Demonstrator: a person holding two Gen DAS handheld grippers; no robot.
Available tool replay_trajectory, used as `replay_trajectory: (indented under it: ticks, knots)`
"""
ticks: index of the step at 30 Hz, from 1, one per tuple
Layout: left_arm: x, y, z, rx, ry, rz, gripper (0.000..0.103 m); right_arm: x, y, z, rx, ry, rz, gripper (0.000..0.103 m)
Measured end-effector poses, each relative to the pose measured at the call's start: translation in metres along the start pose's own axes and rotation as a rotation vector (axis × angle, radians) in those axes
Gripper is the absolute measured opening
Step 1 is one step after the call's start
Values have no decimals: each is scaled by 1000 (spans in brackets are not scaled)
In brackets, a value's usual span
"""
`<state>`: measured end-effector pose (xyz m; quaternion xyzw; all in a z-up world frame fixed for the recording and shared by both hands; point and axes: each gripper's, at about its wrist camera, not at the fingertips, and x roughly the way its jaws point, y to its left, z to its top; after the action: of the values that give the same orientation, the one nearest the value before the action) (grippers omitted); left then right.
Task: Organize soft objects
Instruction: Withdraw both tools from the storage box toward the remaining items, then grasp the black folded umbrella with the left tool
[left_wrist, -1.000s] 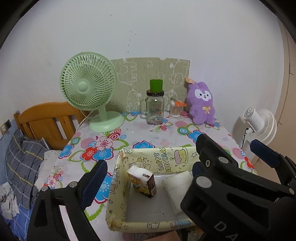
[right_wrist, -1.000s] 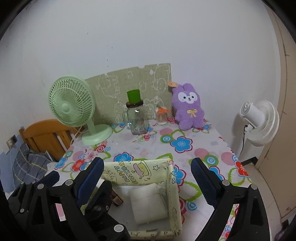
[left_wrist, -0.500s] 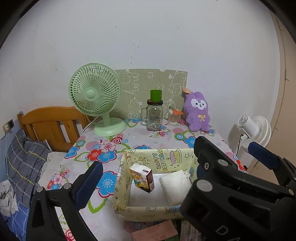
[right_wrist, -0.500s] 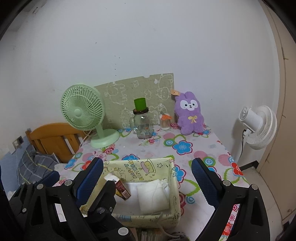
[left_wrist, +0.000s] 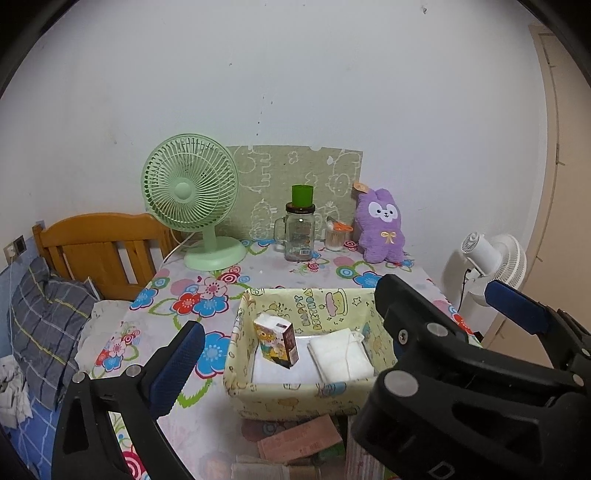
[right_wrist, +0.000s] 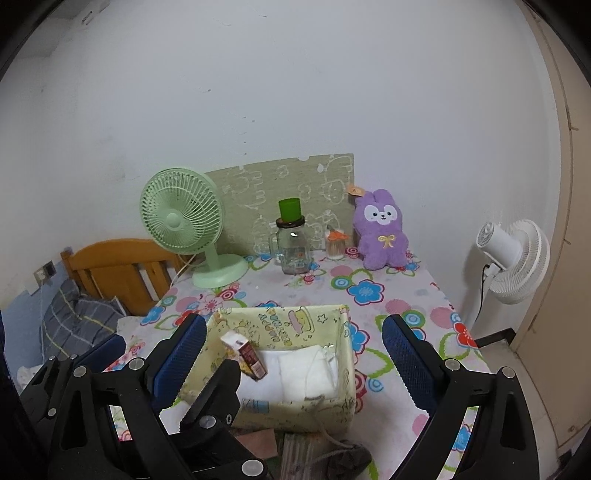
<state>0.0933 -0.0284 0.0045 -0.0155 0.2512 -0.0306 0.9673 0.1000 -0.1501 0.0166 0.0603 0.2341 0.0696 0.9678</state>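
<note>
Grippers: left gripper and right gripper, fingers spread, empty, left just widened; both backed away from yellow cartoon-print fabric basket holding folded white cloth; deposit judged complete.

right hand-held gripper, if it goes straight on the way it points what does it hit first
Most likely the yellow fabric basket lying between its open fingers, near wall or the white folded cloth inside; depth is hard to judge.

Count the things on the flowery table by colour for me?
Green: 2, the fan and the cup
Purple: 1, the bunny
Yellow: 1, the basket
Clear: 1, the jar
Total: 5
</note>
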Motion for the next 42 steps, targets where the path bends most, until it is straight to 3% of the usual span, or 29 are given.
replay_trajectory:
  ticks: [13,21,42]
  knots:
    - [-16,1,-25,-9,18,-11,103,-20,5,-24,-40,-16,-12,98]
    - [-15,1,-49,2,28,15,103,-18,7,-48,-46,11,-9,98]
    - [4,2,-107,-10,130,1,103,-6,-5,-112,6,102,-24,98]
